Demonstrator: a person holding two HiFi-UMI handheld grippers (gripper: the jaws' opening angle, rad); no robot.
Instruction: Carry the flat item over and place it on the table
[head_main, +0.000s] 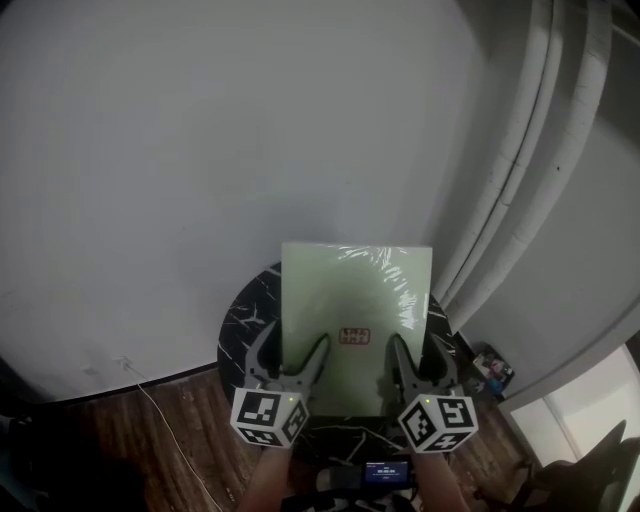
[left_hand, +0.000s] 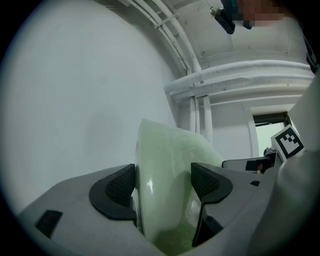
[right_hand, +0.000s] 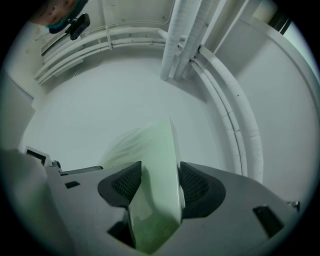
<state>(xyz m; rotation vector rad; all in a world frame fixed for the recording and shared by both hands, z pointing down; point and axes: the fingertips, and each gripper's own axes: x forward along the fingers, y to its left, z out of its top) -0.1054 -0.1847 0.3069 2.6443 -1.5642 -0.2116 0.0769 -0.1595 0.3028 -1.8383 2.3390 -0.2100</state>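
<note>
The flat item (head_main: 355, 315) is a pale green square panel in glossy wrap with a small red mark near its lower edge. Both grippers hold it by its near edge above a round black marbled table (head_main: 245, 310). My left gripper (head_main: 292, 348) grips the panel's lower left and my right gripper (head_main: 415, 350) its lower right. In the left gripper view the panel (left_hand: 165, 160) stands edge-on between the dark pads of the gripper (left_hand: 162, 184). The right gripper view shows the same: the panel (right_hand: 155, 150) pinched in the gripper (right_hand: 160, 184).
A white wall (head_main: 200, 150) rises just behind the table. White pipes (head_main: 520, 170) run down the corner at right. Wooden floor (head_main: 190, 440) with a thin white cable (head_main: 160, 412) lies at left, and small clutter (head_main: 490, 372) sits at right. A small lit screen (head_main: 385, 472) shows near my hands.
</note>
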